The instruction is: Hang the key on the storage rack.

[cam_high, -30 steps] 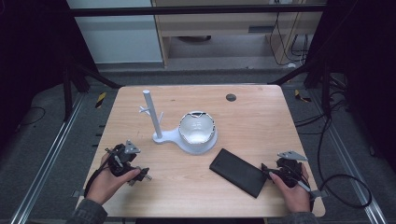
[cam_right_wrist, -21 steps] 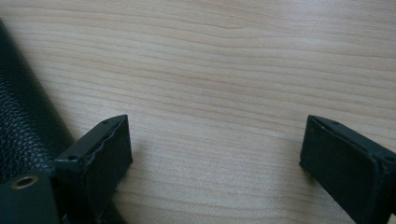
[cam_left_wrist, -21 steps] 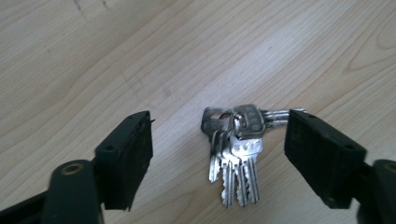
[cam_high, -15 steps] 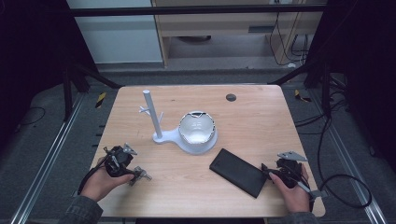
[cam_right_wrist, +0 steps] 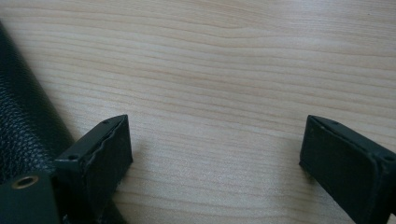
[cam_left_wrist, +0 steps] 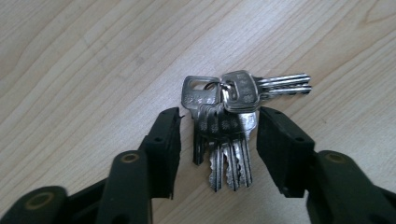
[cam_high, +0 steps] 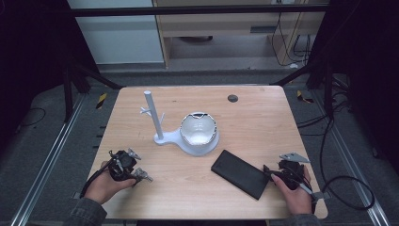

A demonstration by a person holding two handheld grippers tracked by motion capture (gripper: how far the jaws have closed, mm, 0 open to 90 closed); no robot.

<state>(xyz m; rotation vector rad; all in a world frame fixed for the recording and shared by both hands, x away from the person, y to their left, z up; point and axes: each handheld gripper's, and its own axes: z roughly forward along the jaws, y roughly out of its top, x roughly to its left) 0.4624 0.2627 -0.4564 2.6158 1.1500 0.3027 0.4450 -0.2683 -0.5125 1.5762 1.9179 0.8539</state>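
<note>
Down at the near left corner of the pale wooden tabletop (cam_high: 263, 117), seen from the high view, the left claw (cam_high: 141, 175) is sitting over a small bunch of silver metal keys on a ring (cam_high: 142, 176), while the right claw (cam_high: 269, 175) is resting at the near right, just beside a flat black leather wallet (cam_high: 240, 173). A white plastic stand with an upright post and a round dish (cam_high: 188, 134) is standing mid-table, well apart from both.

From the left gripper view, the jaws have just been closing and are now standing half-narrowed on either side of the key blades, the pads not yet pressing. The keys are lying flat, fanned and overlapping. They look stiff, light and slippery, likely to splay; gripping across the stacked blades near the heads seems safest.

From the right gripper view, the jaws are standing wide over bare wood, nothing between them, the wallet's edge (cam_right_wrist: 23, 126) beside one jaw.
</note>
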